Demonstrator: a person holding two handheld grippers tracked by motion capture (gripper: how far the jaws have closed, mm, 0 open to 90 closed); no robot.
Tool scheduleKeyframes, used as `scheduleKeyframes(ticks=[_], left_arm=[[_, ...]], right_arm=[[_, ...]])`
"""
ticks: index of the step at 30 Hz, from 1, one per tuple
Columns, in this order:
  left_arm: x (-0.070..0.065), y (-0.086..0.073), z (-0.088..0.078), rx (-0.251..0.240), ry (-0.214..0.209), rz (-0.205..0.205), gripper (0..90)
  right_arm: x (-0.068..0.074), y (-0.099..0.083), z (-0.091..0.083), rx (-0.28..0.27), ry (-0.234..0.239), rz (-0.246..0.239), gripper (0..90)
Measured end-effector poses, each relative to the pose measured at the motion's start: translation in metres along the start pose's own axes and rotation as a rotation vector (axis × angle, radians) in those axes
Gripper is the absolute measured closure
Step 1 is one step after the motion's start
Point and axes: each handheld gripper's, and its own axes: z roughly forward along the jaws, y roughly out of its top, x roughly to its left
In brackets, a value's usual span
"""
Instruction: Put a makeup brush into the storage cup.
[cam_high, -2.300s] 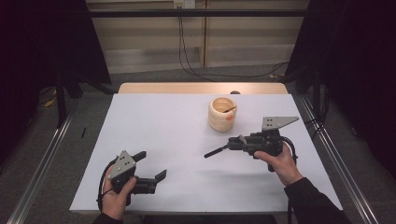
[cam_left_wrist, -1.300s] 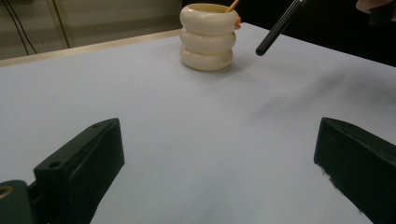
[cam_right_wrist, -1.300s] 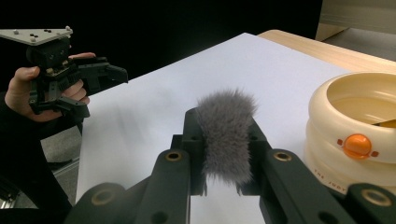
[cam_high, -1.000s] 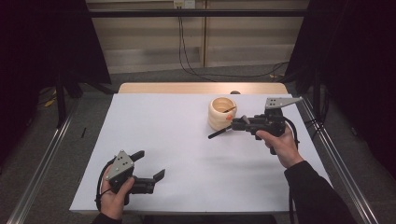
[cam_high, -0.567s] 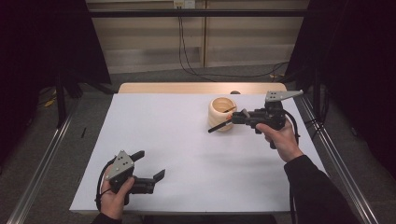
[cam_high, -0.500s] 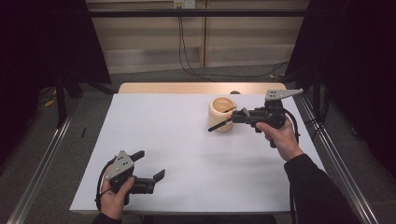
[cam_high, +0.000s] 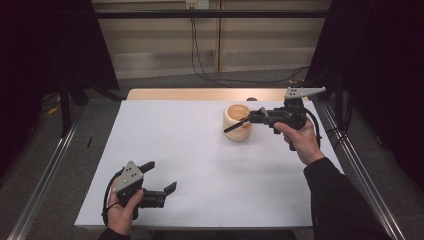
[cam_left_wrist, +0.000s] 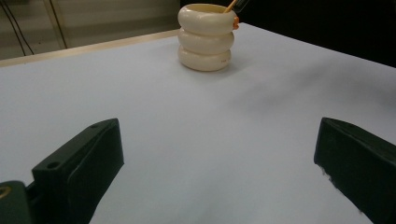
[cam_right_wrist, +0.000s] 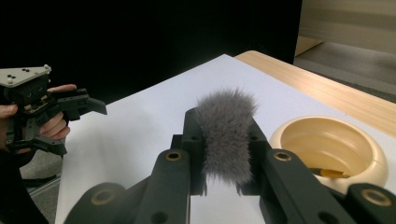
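Grey fluff (cam_right_wrist: 226, 135) sits squeezed between the closed jaws of the right gripper (cam_right_wrist: 224, 154). It looks soft and hairy, like a small fuzzy brush head, darker at the bottom and paler at the tips. The right gripper (cam_high: 235, 126) holds it up in the air, right by a cream pot (cam_high: 237, 123) shaped like three fat rings stacked up. Something small and orange (cam_right_wrist: 329, 173) lies inside the pot. The pot stands toward the far side of the white table (cam_high: 200, 165). The left gripper (cam_high: 165, 181) rests at the near edge, jaws wide apart, holding nothing.
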Motion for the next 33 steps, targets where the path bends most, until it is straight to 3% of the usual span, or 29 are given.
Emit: scheduleKeyframes(ticks=[4,19,33], left_arm=[[0.0,0.0,0.0,0.002,-0.002,0.013,1.2],[0.002,0.0,0.0,0.0,-0.001,0.004,1.2],[0.002,0.0,0.0,-0.001,-0.004,0.0,1.3]], right_arm=[[-0.002,0.001,0.0,0.005,-0.008,0.003,77.6],[-0.011,0.014,-0.01,-0.02,-0.043,0.01,77.6],[-0.017,0.029,-0.011,-0.029,-0.107,0.01,77.6]])
